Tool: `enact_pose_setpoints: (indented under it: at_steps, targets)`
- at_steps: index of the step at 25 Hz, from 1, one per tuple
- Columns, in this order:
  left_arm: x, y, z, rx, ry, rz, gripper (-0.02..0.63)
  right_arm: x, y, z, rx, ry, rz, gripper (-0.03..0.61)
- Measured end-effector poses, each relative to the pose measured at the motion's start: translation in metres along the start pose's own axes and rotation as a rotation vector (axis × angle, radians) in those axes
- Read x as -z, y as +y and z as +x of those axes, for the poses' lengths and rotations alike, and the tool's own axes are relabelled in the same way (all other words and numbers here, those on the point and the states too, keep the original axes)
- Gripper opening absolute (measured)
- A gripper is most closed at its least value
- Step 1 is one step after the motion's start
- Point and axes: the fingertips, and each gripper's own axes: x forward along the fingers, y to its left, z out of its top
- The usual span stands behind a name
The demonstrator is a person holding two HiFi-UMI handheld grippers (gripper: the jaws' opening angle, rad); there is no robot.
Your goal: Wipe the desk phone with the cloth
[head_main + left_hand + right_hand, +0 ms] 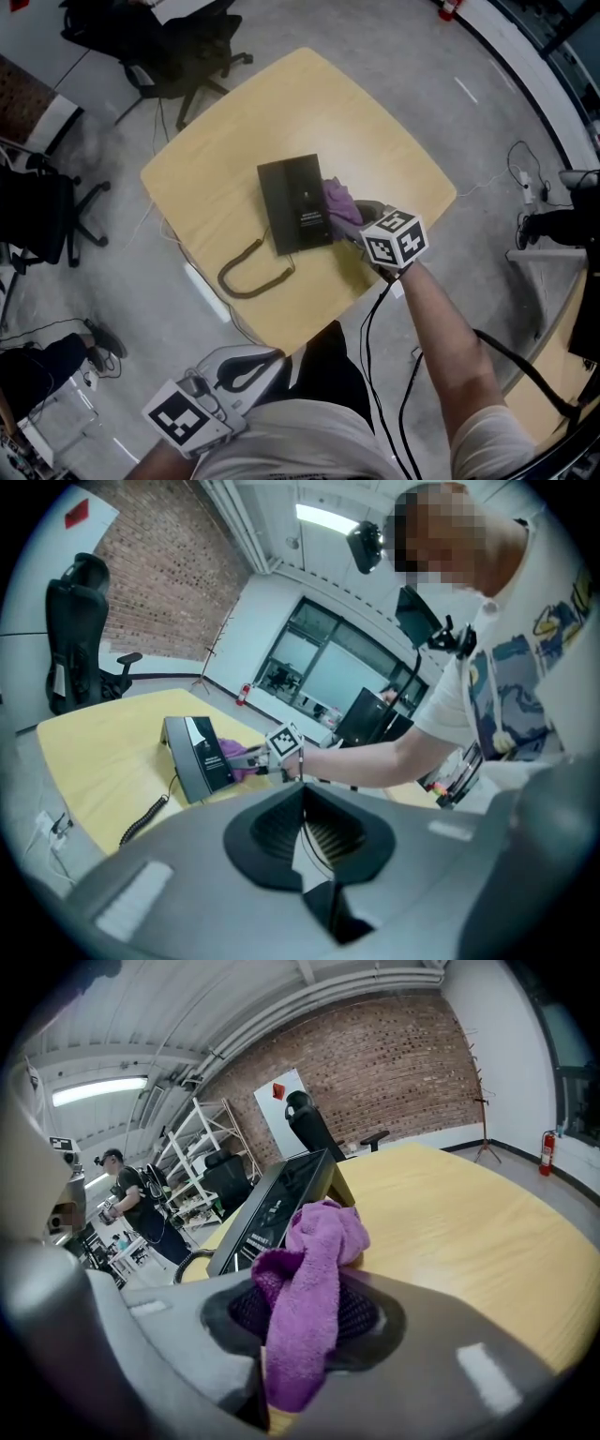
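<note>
The black desk phone lies in the middle of the yellow wooden table. Its coiled cord curls toward the near edge. My right gripper is at the phone's right side, shut on a purple cloth that bunches against the phone's edge. In the right gripper view the cloth hangs out of the right gripper, just short of the phone. My left gripper is held low off the table's near edge, by my body. In its own view the left gripper looks shut and holds nothing, and the phone is far ahead.
Black office chairs stand beyond the table's far left corner, with another at the left. Cables lie on the floor at the right. A person stands by shelves in the background.
</note>
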Motion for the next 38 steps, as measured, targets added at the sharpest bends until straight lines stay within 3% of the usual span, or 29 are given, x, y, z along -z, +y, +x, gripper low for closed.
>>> enact_pose_setpoints:
  at_steps: [12,21,27,32,38]
  targets:
    - [0.009,-0.008,-0.010,0.017,-0.010,-0.009,0.005,0.018,0.010,-0.010,0.050,0.062,-0.004,0.121]
    - [0.022,-0.014,-0.022,0.031,-0.019,-0.008,0.005,0.042,0.024,-0.026,0.091,0.127,0.065,0.121]
    - [0.033,-0.014,-0.035,0.046,-0.021,0.002,0.005,0.045,0.048,-0.048,0.128,0.048,0.178,0.121]
    - [0.039,-0.016,-0.044,0.057,-0.019,0.004,0.005,0.047,0.100,-0.048,0.012,-0.026,0.378,0.121]
    - [0.038,-0.016,-0.047,0.067,-0.013,0.019,0.005,0.060,0.130,-0.010,-0.134,0.004,0.514,0.121]
